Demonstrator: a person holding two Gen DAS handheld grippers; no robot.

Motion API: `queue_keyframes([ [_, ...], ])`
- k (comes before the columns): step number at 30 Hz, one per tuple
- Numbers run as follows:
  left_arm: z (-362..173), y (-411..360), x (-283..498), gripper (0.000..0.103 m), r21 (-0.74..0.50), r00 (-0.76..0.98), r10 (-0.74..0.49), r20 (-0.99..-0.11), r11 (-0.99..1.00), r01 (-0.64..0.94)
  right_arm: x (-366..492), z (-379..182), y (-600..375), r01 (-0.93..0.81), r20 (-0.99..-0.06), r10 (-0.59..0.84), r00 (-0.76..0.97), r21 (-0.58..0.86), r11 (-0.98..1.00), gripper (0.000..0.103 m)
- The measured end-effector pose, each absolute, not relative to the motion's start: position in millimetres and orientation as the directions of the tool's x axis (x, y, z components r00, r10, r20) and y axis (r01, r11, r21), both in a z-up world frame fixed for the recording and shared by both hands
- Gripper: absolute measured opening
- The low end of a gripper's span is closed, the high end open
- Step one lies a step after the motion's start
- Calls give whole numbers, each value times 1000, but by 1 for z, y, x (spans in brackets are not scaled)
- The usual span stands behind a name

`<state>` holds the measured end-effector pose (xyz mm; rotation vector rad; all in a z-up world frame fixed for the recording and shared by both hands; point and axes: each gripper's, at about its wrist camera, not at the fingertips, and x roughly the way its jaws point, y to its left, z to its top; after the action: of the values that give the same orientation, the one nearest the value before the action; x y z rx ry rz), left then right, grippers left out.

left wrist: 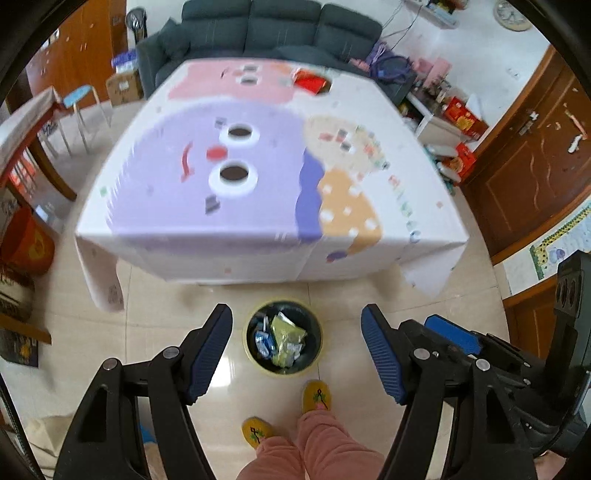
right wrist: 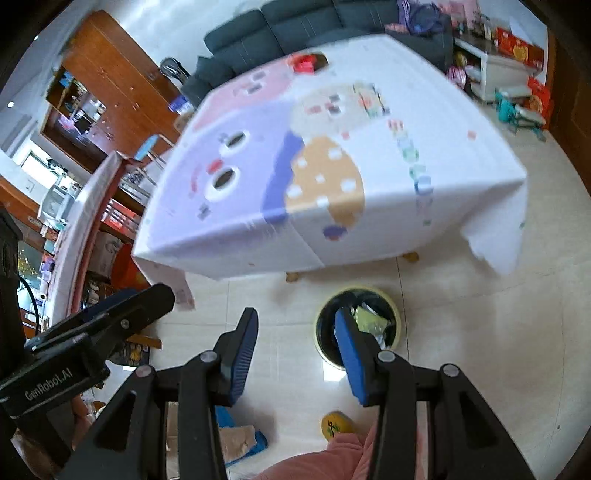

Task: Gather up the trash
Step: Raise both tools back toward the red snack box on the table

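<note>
Both grippers hang above the tiled floor (left wrist: 424, 295), in front of the desk's near edge. The left gripper (left wrist: 297, 354) stands wide open with nothing between its blue pads. The right gripper (right wrist: 295, 350) is partly open and likewise empty.

The trash bin (left wrist: 283, 341), yellow-rimmed with a dark liner, stands on the floor just before the near edge of the desk (left wrist: 258, 251). It holds crumpled wrappers (left wrist: 286, 341), green, blue and silver. In the right wrist view one finger of the right gripper overlaps the bin's left side.

The desk carries a cartoon-printed cloth; a red packet (left wrist: 312, 81) lies near its far edge, towards the far right corner. Small marks on the cloth are blurred and cannot be identified.

A dark sofa (left wrist: 277, 29) stands beyond the far edge. A blue stool (left wrist: 79, 96) and cartons flank the left side; red boxes (left wrist: 461, 116) the right. The person's yellow slippers (left wrist: 317, 396) sit beside the bin.

The left gripper's housing reads "GenRobot.AI" (right wrist: 48, 386).
</note>
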<state>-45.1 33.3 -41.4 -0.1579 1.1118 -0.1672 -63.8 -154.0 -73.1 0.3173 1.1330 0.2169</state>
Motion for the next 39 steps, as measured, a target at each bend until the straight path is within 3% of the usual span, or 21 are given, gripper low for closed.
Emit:
queue_keyframes([
  [6, 6, 34, -45, 70, -199, 514, -225, -828, 974, 106, -65, -27, -150, -54, -813, 301, 499, 318, 947, 44],
  [22, 65, 34, 31, 70, -109, 640, -150, -754, 989, 103, 9, 47, -143, -155, -740, 218, 637, 154, 976, 46],
  [30, 53, 22, 122, 70, -66, 645, -53, -762, 998, 3, 116, 42, -160, -248, -729, 292, 619, 171, 954, 47],
  [39, 18, 9, 260, 70, -141, 542, -4, -841, 967, -210, 274, 17, -193, -358, -789, 358, 499, 188, 914, 47],
])
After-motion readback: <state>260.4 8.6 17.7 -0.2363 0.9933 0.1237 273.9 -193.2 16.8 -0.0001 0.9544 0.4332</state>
